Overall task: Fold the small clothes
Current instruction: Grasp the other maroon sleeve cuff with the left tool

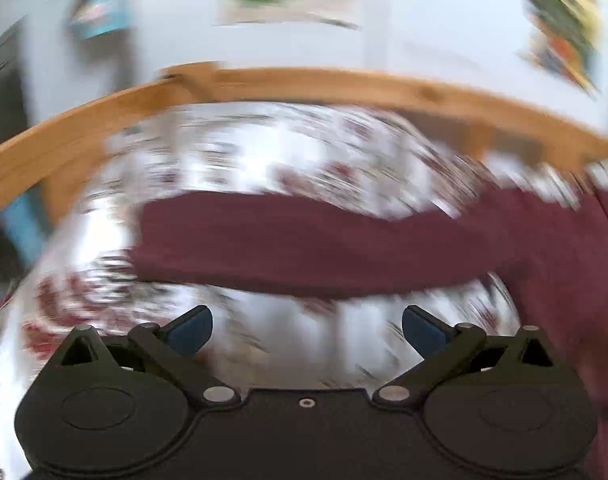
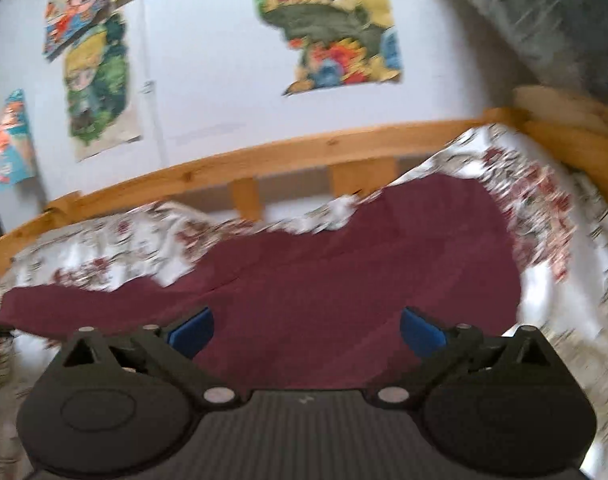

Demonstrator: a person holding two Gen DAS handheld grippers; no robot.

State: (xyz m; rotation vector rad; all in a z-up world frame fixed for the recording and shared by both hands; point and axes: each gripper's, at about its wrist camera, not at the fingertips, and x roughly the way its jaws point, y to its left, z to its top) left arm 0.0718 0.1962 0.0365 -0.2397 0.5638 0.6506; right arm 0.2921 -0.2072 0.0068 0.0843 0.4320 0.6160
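- Left wrist view: the left gripper (image 1: pixel 307 330) gapes wide, empty; the maroon soft-fabric garment (image 1: pixel 288 248) stretches across mid-frame over the white floral bedspread (image 1: pixel 232 160) (heavily blurred).
- Right wrist view: the right gripper (image 2: pixel 307 330), wide open and empty, hovers above the garment (image 2: pixel 343 272) at centre; a hasty pinch risks snagging bedspread (image 2: pixel 104 252) too.

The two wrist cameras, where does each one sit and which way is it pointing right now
Left wrist: sits on the left gripper, facing forward over the floral bedspread at a sleeve-like strip of the maroon garment; its two blue-padded fingers show, spread apart and empty.
Right wrist: sits on the right gripper, facing forward over the garment's wide body toward the postered wall; its fingers show, apart and empty.
Shared: the garment, bedspread, wooden bed rail and wall.
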